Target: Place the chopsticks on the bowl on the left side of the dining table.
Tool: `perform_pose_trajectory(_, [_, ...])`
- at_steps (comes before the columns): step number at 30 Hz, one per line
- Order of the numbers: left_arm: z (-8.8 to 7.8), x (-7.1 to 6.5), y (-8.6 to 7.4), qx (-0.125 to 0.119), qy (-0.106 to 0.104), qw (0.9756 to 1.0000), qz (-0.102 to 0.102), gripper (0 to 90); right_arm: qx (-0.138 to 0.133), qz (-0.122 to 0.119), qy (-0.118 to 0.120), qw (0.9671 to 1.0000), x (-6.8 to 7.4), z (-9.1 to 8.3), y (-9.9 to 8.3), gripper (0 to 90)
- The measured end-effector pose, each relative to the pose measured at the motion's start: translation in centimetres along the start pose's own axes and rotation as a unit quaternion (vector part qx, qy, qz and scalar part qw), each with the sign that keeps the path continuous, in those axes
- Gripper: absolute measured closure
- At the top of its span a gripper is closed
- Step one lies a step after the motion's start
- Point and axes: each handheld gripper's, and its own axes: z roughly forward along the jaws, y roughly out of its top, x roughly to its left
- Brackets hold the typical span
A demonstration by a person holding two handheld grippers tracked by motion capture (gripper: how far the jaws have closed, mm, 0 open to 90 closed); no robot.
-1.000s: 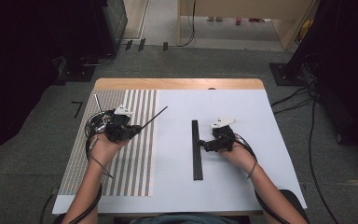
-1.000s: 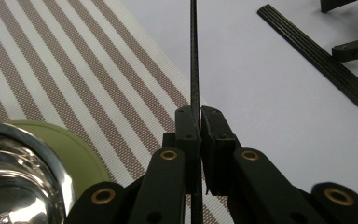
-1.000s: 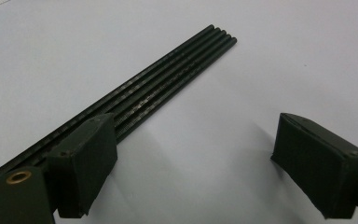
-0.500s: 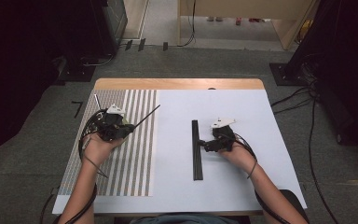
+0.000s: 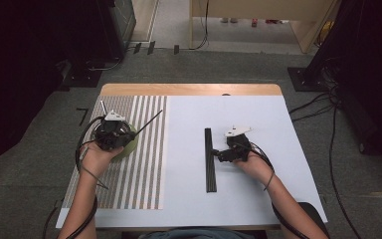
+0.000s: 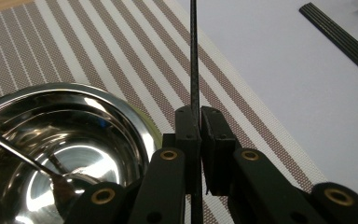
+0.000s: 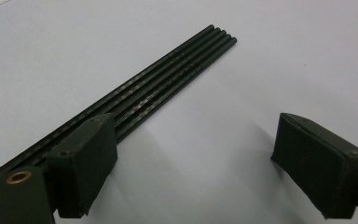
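One white table point(image 5: 278, 149), striped mat point(image 5: 144, 164), grey carpet point(image 5: 40, 149)

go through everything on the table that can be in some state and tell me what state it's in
left gripper: shut on a thin black rod.
right gripper: open, nothing between its jaws.
black rods: lying side by side on the white table.
steel bowl: upright, a spoon resting inside.

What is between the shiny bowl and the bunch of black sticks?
In the high view, between the bowl and the black sticks lie striped mat and bare white table.
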Motion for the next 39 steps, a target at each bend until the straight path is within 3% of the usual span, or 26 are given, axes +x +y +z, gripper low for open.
perform_pose_trajectory(9, [-0.8, 1.0, -0.4, -0.008, 0.008, 0.9998, -0.015, 87.3, 0.000, 0.000, 0.000, 1.0000, 0.0, 0.0, 0.0, 13.4])
perform_pose_trajectory(19, [-1.3, 2.1, -0.8, -0.004, 0.017, 0.9997, -0.019, 87.3, 0.001, 0.000, 0.000, 1.0000, 0.0, 0.0, 0.0, 13.4])
perform_pose_trajectory(23, [-1.5, 2.5, -1.1, 0.002, 0.033, 0.9993, -0.016, 87.3, 0.001, 0.000, 0.000, 1.0000, 0.0, 0.0, 0.0, 13.4])
perform_pose_trajectory(26, [-1.7, 3.1, -1.4, -0.002, 0.035, 0.9991, -0.025, 87.3, 0.001, 0.000, 0.000, 1.0000, 0.0, 0.0, 0.0, 13.4])
perform_pose_trajectory(39, [-1.5, 4.8, -2.5, 0.002, 0.050, 0.9981, -0.035, 87.2, 0.001, 0.000, 0.000, 1.0000, 0.0, 0.0, 0.0, 13.4])
